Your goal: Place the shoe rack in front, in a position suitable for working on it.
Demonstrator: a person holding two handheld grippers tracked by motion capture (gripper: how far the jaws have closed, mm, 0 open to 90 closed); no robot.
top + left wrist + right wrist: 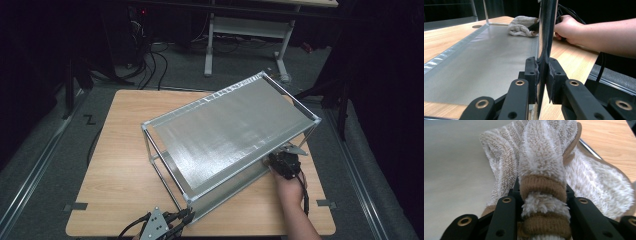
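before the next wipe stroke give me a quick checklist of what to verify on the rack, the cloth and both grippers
1. Left hand-held gripper clamped on the rack's upright metal post: ok, pads pressed against it on both sides.
2. Right hand-held gripper holding the cloth: ok, a bunched fold sits between its jaws.
3. Cloth resting on the lower shelf: ok, it lies at the far end of the grey surface.
4. Rack fully on the wooden table: ok, though it sits skewed to the table edges.
5. Path along the lower shelf free of other items: ok in the left gripper view.
6. Dirt left on the shelf: cannot tell.
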